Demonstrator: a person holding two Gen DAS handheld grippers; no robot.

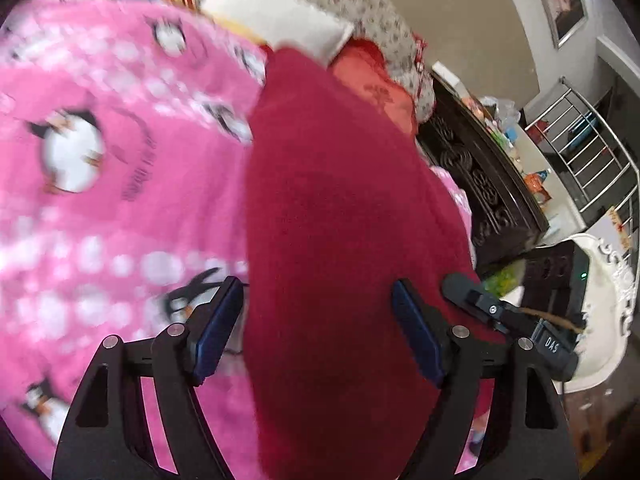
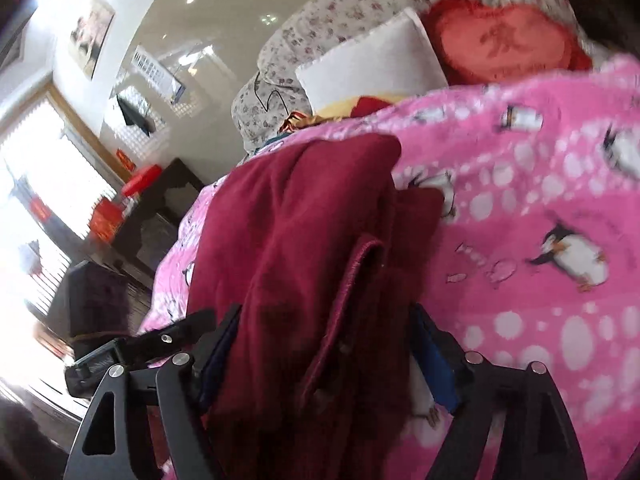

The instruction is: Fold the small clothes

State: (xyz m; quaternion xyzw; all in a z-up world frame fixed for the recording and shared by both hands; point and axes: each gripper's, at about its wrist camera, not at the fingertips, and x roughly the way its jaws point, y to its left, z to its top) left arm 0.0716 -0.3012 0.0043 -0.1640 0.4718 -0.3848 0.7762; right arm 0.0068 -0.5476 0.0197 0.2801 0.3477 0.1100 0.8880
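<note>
On the pink fleece penguin-print blanket lies the dark red fleece garment, bunched lengthwise, with the left tongs spread wide astride its near end and the right tongs likewise apart around its folded layers, neither visibly pinching it

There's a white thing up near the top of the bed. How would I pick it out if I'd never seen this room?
Start from the pink penguin blanket that covers the bed and look past its far edge. There a plain white pillow lies in front of the flowered bedding, beside a red heart-shaped cushion. It is the only plain, unpatterned white piece among its patterned and red neighbours.
</note>
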